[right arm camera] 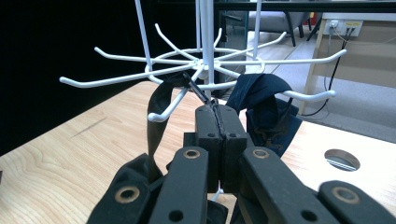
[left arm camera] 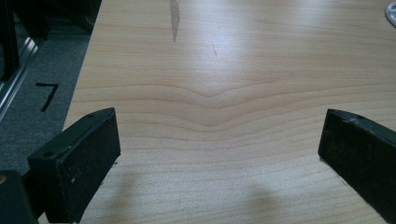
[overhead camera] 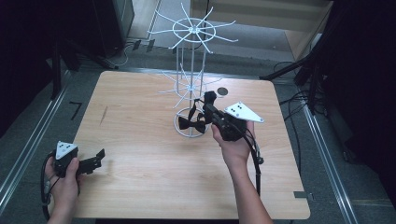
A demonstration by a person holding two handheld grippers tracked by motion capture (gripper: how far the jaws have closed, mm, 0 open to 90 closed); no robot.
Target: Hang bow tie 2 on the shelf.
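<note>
At the lower tier of the white wire rack [right arm camera: 205, 60], our right gripper [right arm camera: 218, 109] has its jaws pressed together on the thin black strap [right arm camera: 195, 88] of the bow tie [overhead camera: 191, 123], which hangs just above the rack's ring base. The strap lies against 1 of the upturned hooks [right arm camera: 166, 112], so we judge the step to be looping it over that hook. To do it well, we should keep the strap taut, lift it past the hook's tip, then lower it behind before letting go, watching that the dark fabric [right arm camera: 264, 109] does not snag neighbouring prongs. Our left gripper [overhead camera: 88, 163] rests with jaws spread over bare table [left arm camera: 224, 70], holding nothing.
</note>
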